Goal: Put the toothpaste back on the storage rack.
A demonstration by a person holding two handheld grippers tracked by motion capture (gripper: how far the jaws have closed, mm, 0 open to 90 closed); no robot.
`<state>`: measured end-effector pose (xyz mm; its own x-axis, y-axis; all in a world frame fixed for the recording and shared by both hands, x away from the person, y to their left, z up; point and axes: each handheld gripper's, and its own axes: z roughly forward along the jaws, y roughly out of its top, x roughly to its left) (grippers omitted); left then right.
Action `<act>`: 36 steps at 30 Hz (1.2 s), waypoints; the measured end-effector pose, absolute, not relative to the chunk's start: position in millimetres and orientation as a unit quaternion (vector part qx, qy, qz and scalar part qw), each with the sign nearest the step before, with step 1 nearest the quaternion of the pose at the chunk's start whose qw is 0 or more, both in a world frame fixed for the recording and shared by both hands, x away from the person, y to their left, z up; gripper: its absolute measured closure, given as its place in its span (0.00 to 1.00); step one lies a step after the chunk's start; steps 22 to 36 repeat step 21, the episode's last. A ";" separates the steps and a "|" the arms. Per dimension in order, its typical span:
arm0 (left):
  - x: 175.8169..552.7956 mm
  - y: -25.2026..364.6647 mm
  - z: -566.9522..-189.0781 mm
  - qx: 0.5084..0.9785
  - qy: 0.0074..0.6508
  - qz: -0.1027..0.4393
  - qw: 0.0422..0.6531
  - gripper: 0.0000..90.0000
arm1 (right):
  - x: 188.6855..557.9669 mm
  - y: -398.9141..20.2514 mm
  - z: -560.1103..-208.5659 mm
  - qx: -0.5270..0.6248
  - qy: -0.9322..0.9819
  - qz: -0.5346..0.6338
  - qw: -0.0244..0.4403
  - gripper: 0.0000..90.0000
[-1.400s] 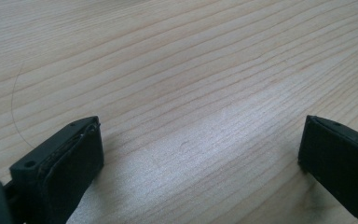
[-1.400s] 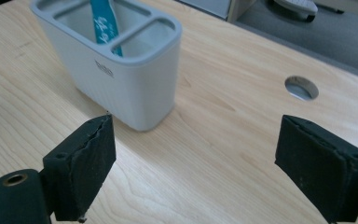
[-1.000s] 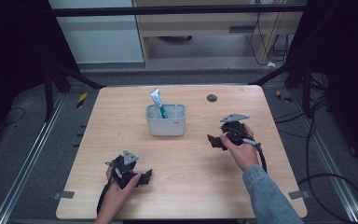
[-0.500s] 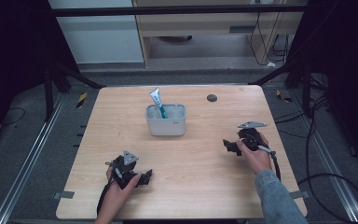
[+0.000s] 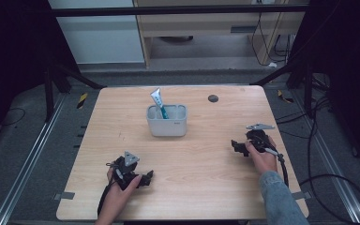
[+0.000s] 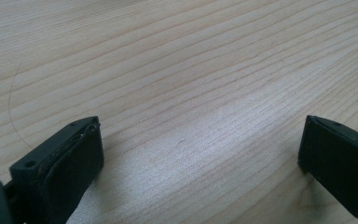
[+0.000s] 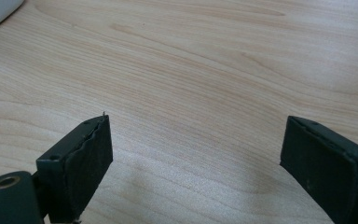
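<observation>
Right tool near grey holder

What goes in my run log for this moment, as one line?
left gripper: open, empty, low over table | right gripper: open, empty | tube: upright in holder

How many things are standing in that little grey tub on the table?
1: a tube stands in the left compartment of the tub, leaning left, its flat end above the rim. Something small could lie hidden lower down in the compartments.
</observation>
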<state>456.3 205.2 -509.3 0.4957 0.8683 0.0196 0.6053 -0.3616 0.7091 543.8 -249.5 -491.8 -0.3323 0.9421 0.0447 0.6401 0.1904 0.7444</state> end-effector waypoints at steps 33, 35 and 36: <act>455.8 204.9 -509.5 0.800 0.460 0.200 0.329 0.00 | 540.2 -238.5 -511.9 0.552 0.735 0.314 0.238 0.00; 455.8 204.9 -509.5 0.800 0.460 0.200 0.329 0.00 | 540.2 -238.5 -511.9 0.552 0.735 0.314 0.238 0.00; 455.8 204.9 -509.5 0.800 0.460 0.200 0.329 0.00 | 540.2 -238.5 -511.9 0.552 0.735 0.314 0.238 0.00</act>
